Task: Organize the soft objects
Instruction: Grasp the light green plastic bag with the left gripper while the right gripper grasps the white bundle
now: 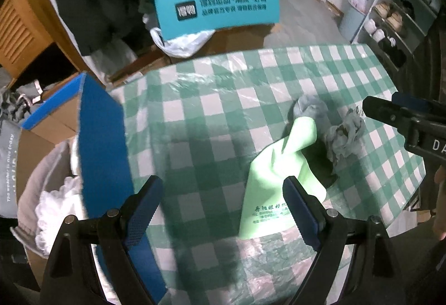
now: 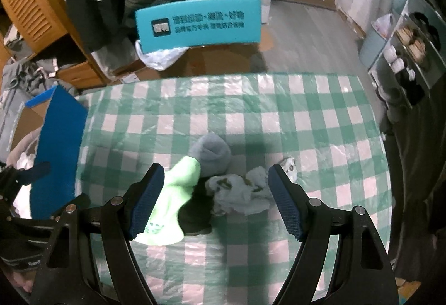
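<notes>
Teal, the curved plastic chair back [image 2: 198,23] beyond the table carries mirrored dark characters you cannot read, and the pale green sock [image 1: 278,182] bears small illegible print. Your left gripper [image 1: 223,210] and right gripper [image 2: 214,199] both gape wide, holding nothing. On the green-and-white checked plastic-covered tablecloth [image 2: 251,115] the green sock touches a grey rolled sock [image 2: 211,154], a crumpled patterned white cloth [image 2: 242,190] just beside; a blue box flap [image 2: 60,154] stands at the left edge.

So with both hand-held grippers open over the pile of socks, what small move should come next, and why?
Probably lower the right hand-held gripper onto the white patterned sock and close. Its jaws are open and already straddle that sock, which lies apart from the light green sock and the grey sock on the checkered tablecloth.
</notes>
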Tool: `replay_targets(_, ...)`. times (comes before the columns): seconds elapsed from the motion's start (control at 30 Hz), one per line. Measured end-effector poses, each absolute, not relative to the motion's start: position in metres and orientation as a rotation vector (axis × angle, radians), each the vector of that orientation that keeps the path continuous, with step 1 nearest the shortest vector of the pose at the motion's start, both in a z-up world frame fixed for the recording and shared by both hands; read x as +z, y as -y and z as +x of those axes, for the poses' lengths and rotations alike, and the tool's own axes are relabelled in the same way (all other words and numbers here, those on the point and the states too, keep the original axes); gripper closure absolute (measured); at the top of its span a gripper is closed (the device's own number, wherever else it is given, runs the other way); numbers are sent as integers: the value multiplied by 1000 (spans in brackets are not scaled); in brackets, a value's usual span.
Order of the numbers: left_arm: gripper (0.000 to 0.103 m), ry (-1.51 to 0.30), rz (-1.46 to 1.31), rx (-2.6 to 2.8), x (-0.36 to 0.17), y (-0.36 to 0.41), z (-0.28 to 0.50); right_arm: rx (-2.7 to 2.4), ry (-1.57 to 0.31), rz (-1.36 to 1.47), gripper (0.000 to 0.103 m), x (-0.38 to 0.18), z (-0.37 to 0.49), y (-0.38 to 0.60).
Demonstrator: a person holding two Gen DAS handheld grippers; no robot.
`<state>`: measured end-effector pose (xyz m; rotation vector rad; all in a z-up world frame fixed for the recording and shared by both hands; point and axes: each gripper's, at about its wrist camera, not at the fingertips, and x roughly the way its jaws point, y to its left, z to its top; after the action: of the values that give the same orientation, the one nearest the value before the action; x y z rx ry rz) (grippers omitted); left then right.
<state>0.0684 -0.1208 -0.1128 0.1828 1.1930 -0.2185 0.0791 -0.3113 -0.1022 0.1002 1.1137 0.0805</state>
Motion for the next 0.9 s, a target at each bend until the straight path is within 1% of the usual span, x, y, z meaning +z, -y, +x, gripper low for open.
replay_targets(0.4, 14, -1258, 185, -260, -148, 143, 84, 43, -1214, 149, 26, -152, 95, 328)
replay_targets(0.9, 14, -1326, 179, -310, -181, 162, 99, 1, -1296, 154, 26, -196, 101, 337)
